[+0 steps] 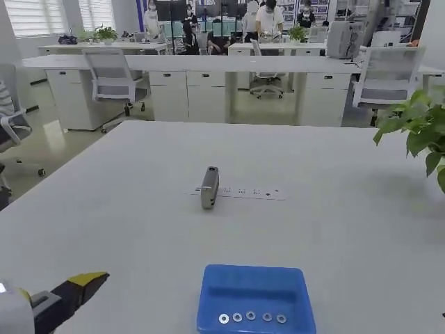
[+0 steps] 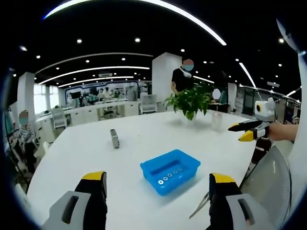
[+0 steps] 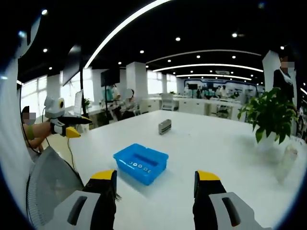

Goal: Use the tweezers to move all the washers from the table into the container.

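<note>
- The left tongs (image 2: 157, 178) stand wide open in the left gripper view, with nothing between their yellow-tipped jaws.
- The right tongs (image 3: 154, 175) are likewise spread wide in the right gripper view and hold nothing.
- Both tongs hang above the near edge of the white counter (image 1: 348, 229), well apart from each other. Each shows in the other's view, held out by a hand.
- The blue container (image 1: 254, 296) sits on the counter near its front edge, and both pairs of tongs face it.
- We count five washers (image 1: 252, 316) inside it, lying flat in a row along the wall nearest the headset.
- In the left gripper view a thin metal tool (image 2: 199, 209) lies on the counter just beside the tongs' right jaw. It looks like the tweezers, though it is too small for us to be sure.
- A small grey block (image 1: 209, 187) rests near the middle of the counter, well beyond the container, with a faint row of small marks (image 1: 243, 192) beside it.
- A leafy plant (image 1: 417, 129) stands at the counter's right side.
</note>
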The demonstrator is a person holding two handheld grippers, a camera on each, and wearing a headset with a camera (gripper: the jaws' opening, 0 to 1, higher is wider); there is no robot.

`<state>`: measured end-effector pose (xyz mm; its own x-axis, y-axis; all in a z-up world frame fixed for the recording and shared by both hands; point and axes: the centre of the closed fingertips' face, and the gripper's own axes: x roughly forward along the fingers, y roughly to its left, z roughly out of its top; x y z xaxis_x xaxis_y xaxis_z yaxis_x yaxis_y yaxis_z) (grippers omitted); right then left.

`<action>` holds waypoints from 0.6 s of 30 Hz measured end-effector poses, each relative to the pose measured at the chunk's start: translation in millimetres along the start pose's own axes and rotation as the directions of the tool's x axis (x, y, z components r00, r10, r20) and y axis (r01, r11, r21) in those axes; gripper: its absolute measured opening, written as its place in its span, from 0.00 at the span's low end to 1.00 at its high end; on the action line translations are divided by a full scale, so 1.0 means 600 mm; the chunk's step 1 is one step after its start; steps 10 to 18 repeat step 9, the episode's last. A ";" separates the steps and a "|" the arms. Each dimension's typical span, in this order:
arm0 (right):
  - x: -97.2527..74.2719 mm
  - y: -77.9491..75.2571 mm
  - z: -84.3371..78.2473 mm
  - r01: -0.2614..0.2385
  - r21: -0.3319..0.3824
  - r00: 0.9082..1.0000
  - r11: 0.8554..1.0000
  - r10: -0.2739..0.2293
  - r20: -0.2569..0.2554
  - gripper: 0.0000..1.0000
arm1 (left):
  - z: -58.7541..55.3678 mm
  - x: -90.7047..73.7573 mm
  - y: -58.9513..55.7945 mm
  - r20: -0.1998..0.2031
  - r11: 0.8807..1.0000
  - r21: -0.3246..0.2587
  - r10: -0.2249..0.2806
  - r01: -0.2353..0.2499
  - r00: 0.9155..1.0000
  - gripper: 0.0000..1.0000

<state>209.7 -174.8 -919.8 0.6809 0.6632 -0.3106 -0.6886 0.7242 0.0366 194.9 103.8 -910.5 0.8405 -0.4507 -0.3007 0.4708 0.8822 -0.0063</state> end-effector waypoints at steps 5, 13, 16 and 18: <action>-0.009 -0.011 0.019 0.042 0.025 0.998 0.999 -0.043 0.053 0.72 | 0.018 -0.011 0.011 0.054 0.999 -0.029 0.036 -0.034 0.998 0.98; -0.016 -0.019 0.042 0.082 0.043 0.988 0.996 -0.087 0.130 0.82 | 0.039 -0.020 0.015 0.121 0.996 -0.072 0.053 -0.044 0.991 0.99; -0.016 -0.019 0.042 0.082 0.043 0.988 0.996 -0.087 0.130 0.82 | 0.039 -0.020 0.015 0.121 0.996 -0.072 0.053 -0.044 0.991 0.99; -0.016 -0.019 0.042 0.082 0.043 0.988 0.996 -0.087 0.130 0.82 | 0.039 -0.020 0.015 0.121 0.996 -0.072 0.053 -0.044 0.991 0.99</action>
